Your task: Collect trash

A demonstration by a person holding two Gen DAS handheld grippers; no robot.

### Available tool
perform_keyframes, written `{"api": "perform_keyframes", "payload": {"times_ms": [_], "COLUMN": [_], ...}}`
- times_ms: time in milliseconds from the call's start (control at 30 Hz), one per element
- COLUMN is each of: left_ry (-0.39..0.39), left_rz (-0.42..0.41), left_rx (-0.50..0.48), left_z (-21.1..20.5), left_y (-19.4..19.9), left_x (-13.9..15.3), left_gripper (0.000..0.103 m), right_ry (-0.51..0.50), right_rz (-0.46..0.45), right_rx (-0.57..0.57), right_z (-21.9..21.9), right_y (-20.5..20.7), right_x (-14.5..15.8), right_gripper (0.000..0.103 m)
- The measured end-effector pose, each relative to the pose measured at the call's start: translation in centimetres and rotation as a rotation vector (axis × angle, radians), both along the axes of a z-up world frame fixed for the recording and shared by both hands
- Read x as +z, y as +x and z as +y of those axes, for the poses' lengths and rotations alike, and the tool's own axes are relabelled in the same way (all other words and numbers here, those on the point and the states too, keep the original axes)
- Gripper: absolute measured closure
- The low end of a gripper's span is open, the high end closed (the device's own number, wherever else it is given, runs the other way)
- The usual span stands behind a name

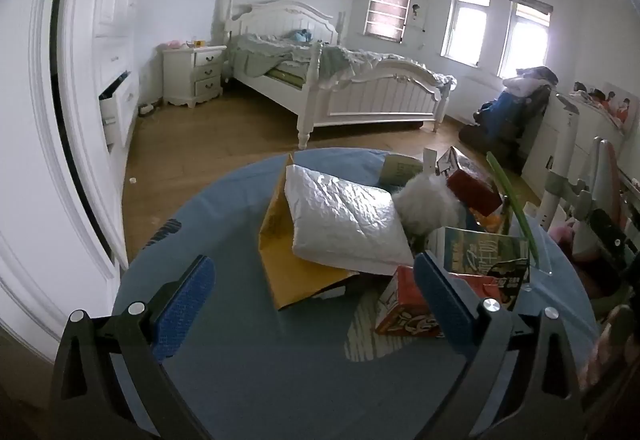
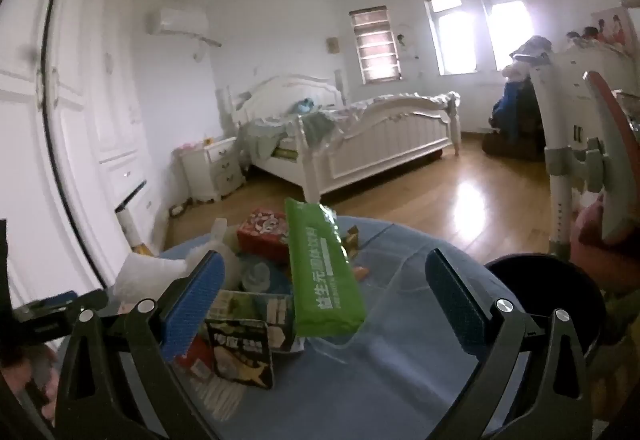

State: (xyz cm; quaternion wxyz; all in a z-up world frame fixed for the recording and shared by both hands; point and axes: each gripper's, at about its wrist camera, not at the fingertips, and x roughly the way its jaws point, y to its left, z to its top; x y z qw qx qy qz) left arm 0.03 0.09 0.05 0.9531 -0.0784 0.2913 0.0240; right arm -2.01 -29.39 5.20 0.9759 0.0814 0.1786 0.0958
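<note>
The left claw (image 1: pixel 314 282) hung wide open over the blue tabletop (image 1: pixel 224 207), gripping nothing. Ahead of it, between the lines of its fingers, lay a yellow envelope (image 1: pixel 280 260) with a white padded mailer (image 1: pixel 344 224) resting on top. Just beyond the mailer's right edge sat a white fluffy wad (image 1: pixel 428 207). Right in front of the claw's right finger lay a red carton (image 1: pixel 404 310), touching the finger or nearly so; which one could not be told. Beyond that finger stood a green-printed packet (image 1: pixel 480 252), a red box (image 1: pixel 472 187) farther off, and a thin green strip (image 1: pixel 512 199) standing upright.

The right claw (image 2: pixel 322 282) was also spread wide and held nothing. By its left finger lay the wad (image 2: pixel 148 272), and just ahead of that finger a dark snack packet (image 2: pixel 240 352) lay against the carton (image 2: pixel 196 356). Farther out sat the red box (image 2: pixel 264 236). Between the fingers a green wrapper (image 2: pixel 324 272) stood tilted in a clear holder (image 2: pixel 384 316). Beyond the right finger, past the tabletop's (image 2: pixel 360 392) edge, sat a black bin (image 2: pixel 548 292). A white bed (image 2: pixel 360 139) stood well away across the wooden floor (image 2: pixel 460 199).
</note>
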Motion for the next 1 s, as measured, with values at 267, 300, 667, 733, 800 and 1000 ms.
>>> {"api": "perform_keyframes", "payload": {"times_ms": [267,300,667,733,800,1000], "left_ry": [-0.003,-0.001,-0.003,-0.001,-0.001,-0.001], "left_rz": [0.002,0.001,0.004,0.004,0.005,0.003], "left_rx": [0.0,0.0,0.0,0.0,0.0,0.0], "left_z": [0.0,-0.1,-0.2,-0.2,-0.2,-0.3], "left_y": [-0.1,-0.1,-0.1,-0.1,-0.1,-0.1], "left_x": [0.0,0.0,0.0,-0.1,-0.1,-0.2], "left_gripper": [0.005,0.005,0.005,0.005,0.005,0.005], "right_ry": [-0.016,-0.019,-0.048,-0.051,-0.053,-0.05], "right_rz": [0.0,-0.002,-0.043,-0.04,-0.037,-0.043], "right_rx": [0.002,0.003,0.004,0.006,0.006,0.005], "right_z": [0.1,0.1,1.1,1.1,1.1,1.0], "right_y": [0.1,-0.1,-0.9,-0.8,-0.8,-0.8], "right_x": [0.2,0.3,0.6,0.6,0.5,0.5], "right_gripper": [0.004,0.004,0.004,0.004,0.004,0.004]}}
